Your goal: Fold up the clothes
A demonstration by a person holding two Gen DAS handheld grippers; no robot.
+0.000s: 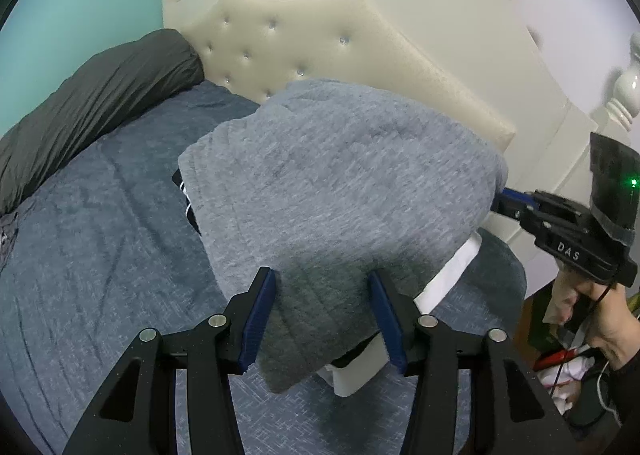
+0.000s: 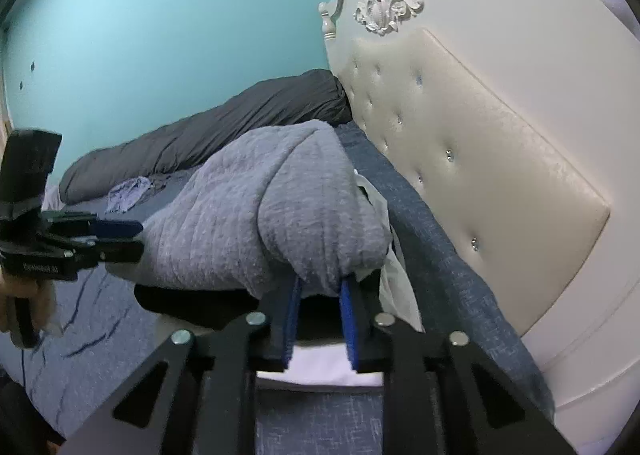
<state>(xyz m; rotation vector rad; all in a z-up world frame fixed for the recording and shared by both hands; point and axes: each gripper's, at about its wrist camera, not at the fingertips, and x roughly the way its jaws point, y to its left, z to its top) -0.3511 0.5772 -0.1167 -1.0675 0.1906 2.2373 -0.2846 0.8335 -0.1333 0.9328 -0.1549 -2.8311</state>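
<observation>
Grey knit garment (image 1: 340, 175) bunched on the blue bedspread (image 1: 100, 235), over a white piece (image 1: 452, 271), near the cream headboard (image 1: 360, 55). Left wrist view: left gripper (image 1: 322, 319) jaws about half open, straddling the near hem, pads apparently not pressing. Right wrist view: right gripper (image 2: 320, 319) jaws nearly closed, pinching a fold of the grey knit (image 2: 280, 215); dark duvet (image 2: 208, 127) behind.

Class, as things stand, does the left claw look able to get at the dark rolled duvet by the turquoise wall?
Probably not yet: the grey knit garment lies between the left claw's open fingers, and the dark duvet lies far across the blue bedcover.
</observation>
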